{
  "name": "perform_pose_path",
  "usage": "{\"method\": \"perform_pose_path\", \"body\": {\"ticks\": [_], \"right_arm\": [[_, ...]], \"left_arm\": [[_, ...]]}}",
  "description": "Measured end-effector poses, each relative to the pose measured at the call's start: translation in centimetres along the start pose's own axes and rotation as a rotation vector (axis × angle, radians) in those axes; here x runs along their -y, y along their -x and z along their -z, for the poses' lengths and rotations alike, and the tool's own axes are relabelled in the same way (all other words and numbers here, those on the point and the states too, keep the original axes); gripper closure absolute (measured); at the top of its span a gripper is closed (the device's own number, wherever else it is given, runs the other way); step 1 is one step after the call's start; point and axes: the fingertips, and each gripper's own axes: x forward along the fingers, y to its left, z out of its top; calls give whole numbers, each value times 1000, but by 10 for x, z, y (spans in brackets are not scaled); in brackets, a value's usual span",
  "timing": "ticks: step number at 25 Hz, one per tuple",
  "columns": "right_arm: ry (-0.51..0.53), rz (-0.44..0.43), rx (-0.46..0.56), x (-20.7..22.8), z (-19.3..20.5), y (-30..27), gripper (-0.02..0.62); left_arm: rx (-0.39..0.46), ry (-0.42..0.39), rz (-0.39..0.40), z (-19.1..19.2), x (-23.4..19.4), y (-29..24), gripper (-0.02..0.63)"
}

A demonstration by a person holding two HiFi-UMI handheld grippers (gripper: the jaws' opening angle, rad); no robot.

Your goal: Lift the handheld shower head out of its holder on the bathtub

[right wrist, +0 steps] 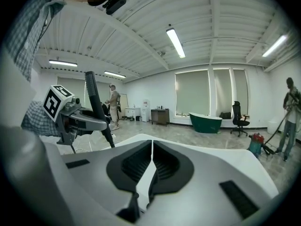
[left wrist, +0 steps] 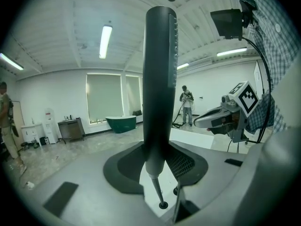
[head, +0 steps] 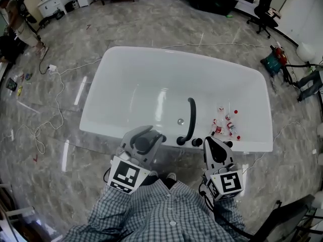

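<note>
My left gripper (left wrist: 157, 157) is shut on the handheld shower head (left wrist: 160, 79), a dark slim wand standing upright between the pads, with a thin stem hanging below it. The right gripper view shows the same wand (right wrist: 92, 94) rising above the left gripper (right wrist: 77, 117). In the head view the left gripper (head: 144, 141) hovers over the near rim of the white bathtub (head: 126, 59), left of the black curved faucet (head: 191, 117). My right gripper (head: 216, 147) is beside it to the right. Its jaws (right wrist: 151, 149) are shut with nothing between them. The holder is hidden.
Several small bottles (head: 225, 125) lie inside the tub at the right. Cables (head: 50, 100) run over the marble floor at the left. A person (head: 15, 24) stands at the far left, an office chair (head: 264, 6) and a green machine (head: 275, 59) at the far right.
</note>
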Motion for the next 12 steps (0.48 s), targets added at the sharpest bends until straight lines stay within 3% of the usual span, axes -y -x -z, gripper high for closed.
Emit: {"method": "perform_pose_path", "body": {"ticks": [12], "right_arm": [[24,-3,23,1,-15,4,577]], "left_arm": [[33,-7,-23,-20,-11,19,466]]}}
